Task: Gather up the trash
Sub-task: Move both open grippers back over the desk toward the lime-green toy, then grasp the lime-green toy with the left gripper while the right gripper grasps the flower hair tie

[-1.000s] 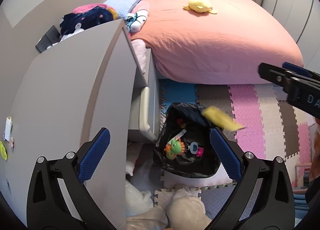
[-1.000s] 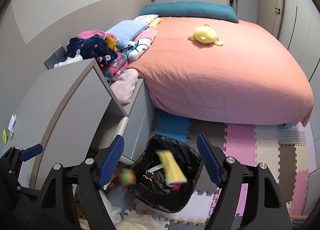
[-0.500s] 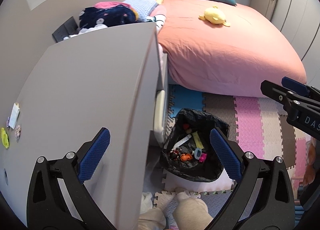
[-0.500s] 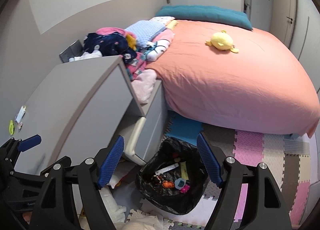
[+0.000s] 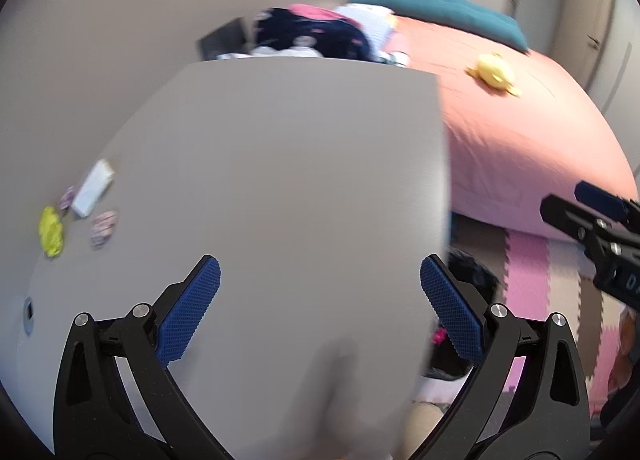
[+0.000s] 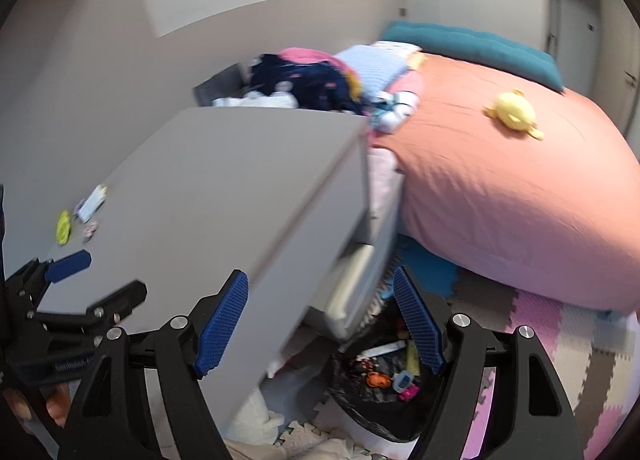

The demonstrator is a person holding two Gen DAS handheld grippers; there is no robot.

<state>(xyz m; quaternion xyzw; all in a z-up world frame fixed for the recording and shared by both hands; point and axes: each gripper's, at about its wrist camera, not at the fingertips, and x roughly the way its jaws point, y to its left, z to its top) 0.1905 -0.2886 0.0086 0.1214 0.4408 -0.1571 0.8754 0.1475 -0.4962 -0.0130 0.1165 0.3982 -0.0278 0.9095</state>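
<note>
Above grey dresser top (image 5: 280, 179), both claws (image 5: 320, 312) (image 6: 320, 324) apart, empty, trash bag (image 6: 384, 400) below its edge.

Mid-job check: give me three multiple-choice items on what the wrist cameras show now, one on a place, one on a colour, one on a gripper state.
1. Where do the small scraps lie?
A. on the bed
B. on the grey cabinet top
C. on the floor mats

2. What colour is the trash bag?
A. white
B. blue
C. black

3. How is the right gripper?
A. open and empty
B. shut on a wrapper
C. shut on a toy

Answers: 1 B, the scraps sit at the far left of the cabinet top. 2 C, the liner around the collected trash is black. 3 A, its blue pads stand wide apart with nothing between them.
</note>
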